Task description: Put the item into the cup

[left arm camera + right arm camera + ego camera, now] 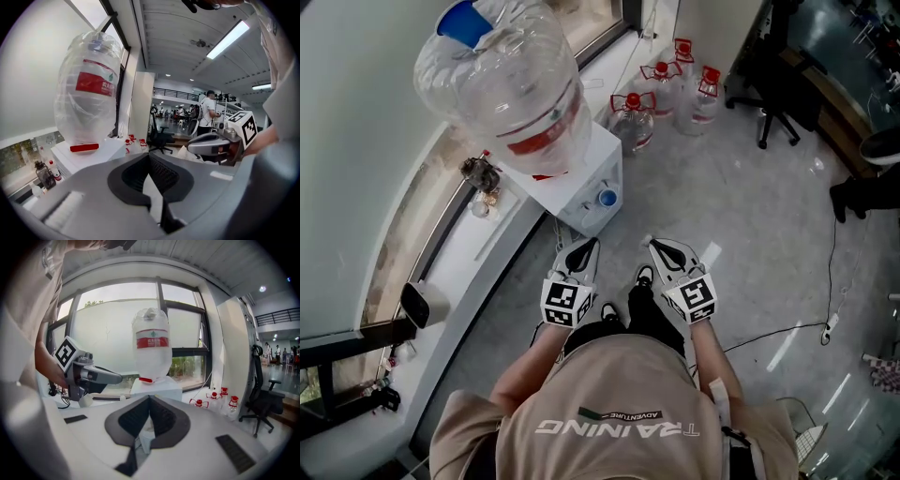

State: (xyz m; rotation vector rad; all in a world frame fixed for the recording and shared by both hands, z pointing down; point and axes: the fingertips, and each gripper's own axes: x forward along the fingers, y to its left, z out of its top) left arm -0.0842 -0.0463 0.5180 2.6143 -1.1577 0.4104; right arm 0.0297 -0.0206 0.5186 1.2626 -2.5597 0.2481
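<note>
Left gripper (149,158): its jaws were pressed together and held nothing.
Right gripper (150,399): its jaws also met at the tips, empty.
Item: none could be picked out in any view.
Cup: possibly the white cup-like thing (422,305) on the window ledge (478,255), well to the left of both grippers.
Ahead: the water dispenser (581,192) stood just beyond both tips.
Doing it well: locate the item first, then open one pair of jaws before reaching.

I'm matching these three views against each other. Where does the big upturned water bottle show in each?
Head view: water bottle at upper left, seen from above.
Left gripper view: it fills the left side.
Right gripper view: centre, before the window.
Shared landmark: the red-capped bottles on the floor, in all three.
</note>
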